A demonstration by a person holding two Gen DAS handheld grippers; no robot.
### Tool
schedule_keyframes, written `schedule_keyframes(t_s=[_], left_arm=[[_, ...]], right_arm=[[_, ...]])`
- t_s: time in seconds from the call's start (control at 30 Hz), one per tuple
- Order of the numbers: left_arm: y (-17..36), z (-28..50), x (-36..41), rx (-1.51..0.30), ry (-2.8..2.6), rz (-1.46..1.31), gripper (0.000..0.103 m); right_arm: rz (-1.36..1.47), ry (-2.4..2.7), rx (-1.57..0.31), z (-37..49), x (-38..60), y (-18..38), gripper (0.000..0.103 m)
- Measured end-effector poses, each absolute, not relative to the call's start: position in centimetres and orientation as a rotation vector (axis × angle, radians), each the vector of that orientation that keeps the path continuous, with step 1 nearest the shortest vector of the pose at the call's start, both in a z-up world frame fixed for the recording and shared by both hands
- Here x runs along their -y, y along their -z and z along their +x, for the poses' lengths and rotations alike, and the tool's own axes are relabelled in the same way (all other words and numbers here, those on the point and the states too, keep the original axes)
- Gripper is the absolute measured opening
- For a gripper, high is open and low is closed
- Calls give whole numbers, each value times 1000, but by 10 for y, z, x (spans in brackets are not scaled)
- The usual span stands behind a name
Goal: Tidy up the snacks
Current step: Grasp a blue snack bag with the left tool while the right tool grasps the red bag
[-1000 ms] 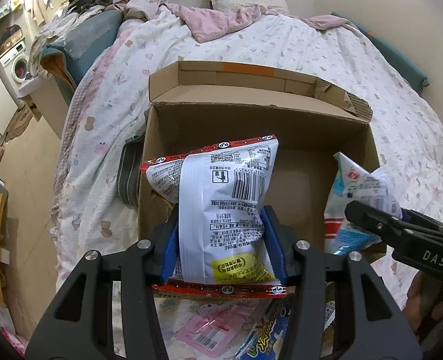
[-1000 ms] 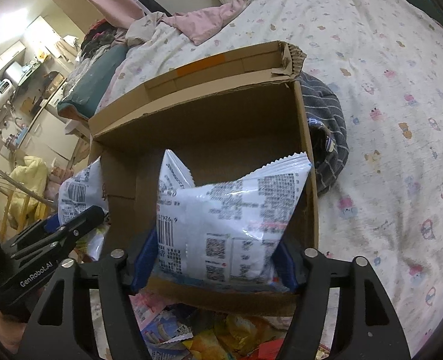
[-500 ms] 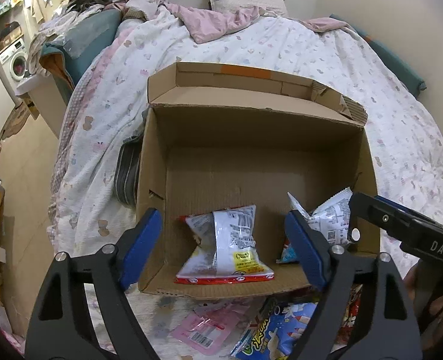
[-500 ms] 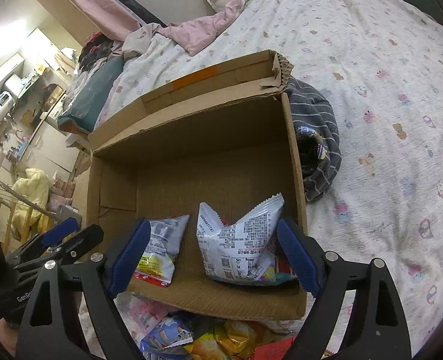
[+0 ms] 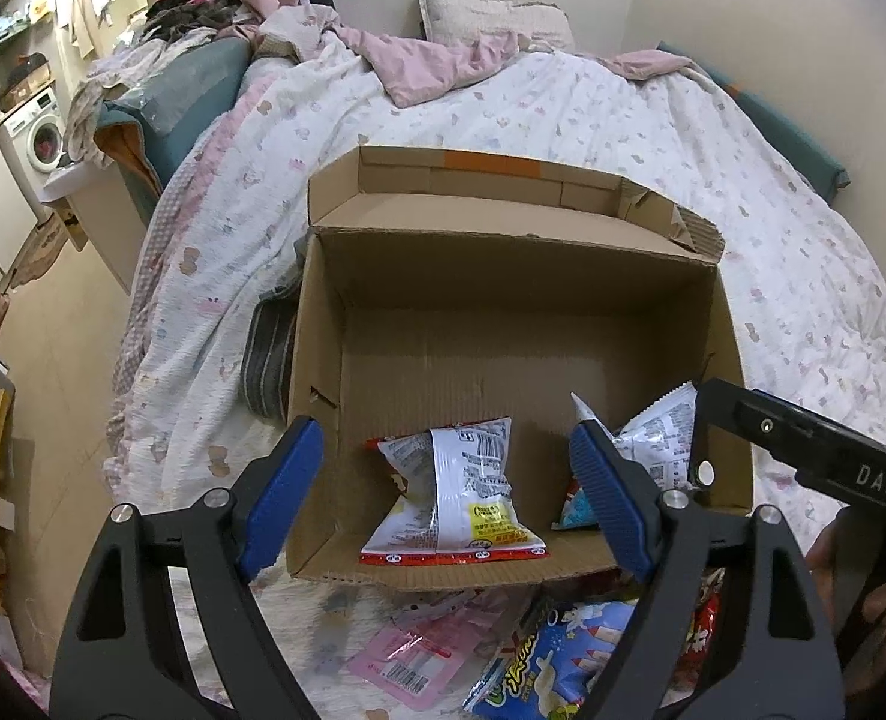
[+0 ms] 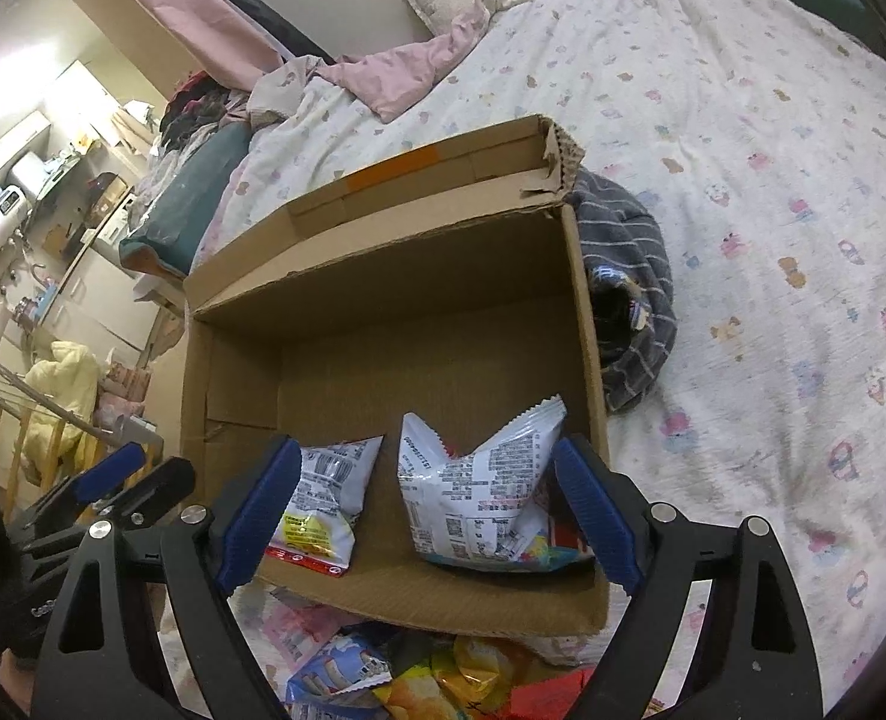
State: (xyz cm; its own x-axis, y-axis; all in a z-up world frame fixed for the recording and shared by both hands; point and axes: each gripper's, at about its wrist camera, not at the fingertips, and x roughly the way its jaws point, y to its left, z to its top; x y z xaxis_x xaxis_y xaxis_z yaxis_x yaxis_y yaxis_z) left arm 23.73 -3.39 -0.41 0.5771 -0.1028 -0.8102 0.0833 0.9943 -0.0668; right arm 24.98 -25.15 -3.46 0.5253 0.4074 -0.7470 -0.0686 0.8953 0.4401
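cardboard box (image 5: pixel 508 354), brown and open-topped, sits on the patterned white bedspread (image 5: pixel 652 138). inside lie two silver foil snack bags: red-edged bag (image 5: pixel 451 501) and blue-edged bag (image 6: pixel 484 498). left gripper (image 5: pixel 448 504) and right gripper (image 6: pixel 428 510) both gape, released, holding nothing.

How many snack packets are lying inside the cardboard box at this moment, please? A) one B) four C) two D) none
C: two packets lie on the floor of the cardboard box, the red-edged packet towards its left and the white crimped packet by its right wall, while the other snacks lie on the bed in front of the box.
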Motion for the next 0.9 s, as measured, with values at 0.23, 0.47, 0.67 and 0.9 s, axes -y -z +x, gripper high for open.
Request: schedule_keyframes(t_s=[0.23,0.47,0.67,0.9], left_arm=[[-1,222,31,-933,103,-10,82],[-16,206,21,-884,64,-24,83],[-18,190,11,-896,45,-61,93],[-18,164,3,-918,50,-85,93]], right_arm=[[420,-285,-980,233,261,28,89],[414,-290,-947,213,262,13,89],[407,-282,-933,189,268,8,89],[408,-275,-933,158,276,5,89]])
